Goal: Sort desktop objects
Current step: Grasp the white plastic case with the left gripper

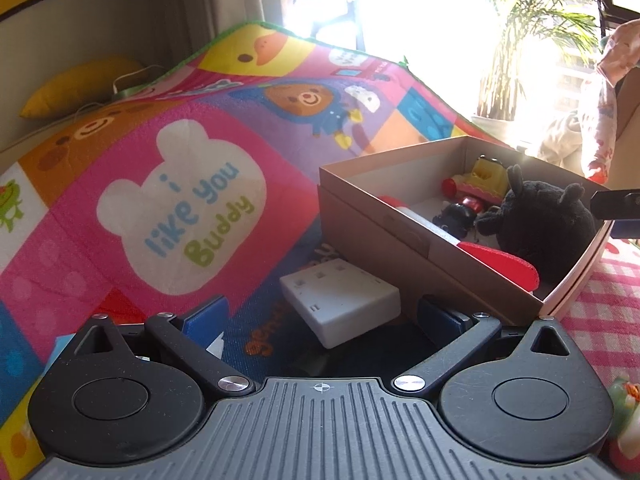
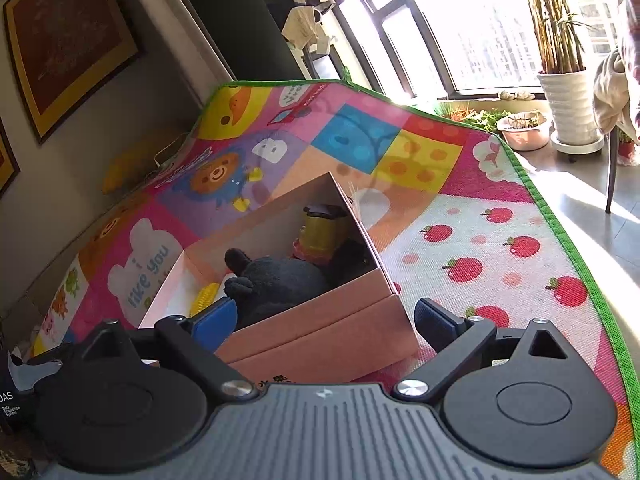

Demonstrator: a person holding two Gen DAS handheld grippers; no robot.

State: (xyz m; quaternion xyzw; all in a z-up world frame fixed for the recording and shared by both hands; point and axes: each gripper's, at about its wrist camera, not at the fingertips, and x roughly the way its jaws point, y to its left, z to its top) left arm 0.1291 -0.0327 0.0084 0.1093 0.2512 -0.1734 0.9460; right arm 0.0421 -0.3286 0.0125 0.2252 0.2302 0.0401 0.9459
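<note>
Hovering wide-spread left gripper [image 1: 320, 316] over white plastic power strip [image 1: 340, 302] beside brown cardboard box [image 1: 400, 232]; right gripper [image 2: 324, 320] likewise spread, empty, at box.

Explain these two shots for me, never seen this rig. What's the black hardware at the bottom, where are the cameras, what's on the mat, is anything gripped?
No robot arm here: a person holds a two-finger gripper in each hand, and a fisheye camera on each looks forward along its fingers. The black hardware is the gripper body.

Left wrist view: the left gripper is open over a white block lying on the colourful play mat, beside a cardboard box.

Right wrist view: the right gripper is open at the same box. Inside are a black plush toy and a yellow toy, plus smaller items.

Neither gripper holds anything.
</note>
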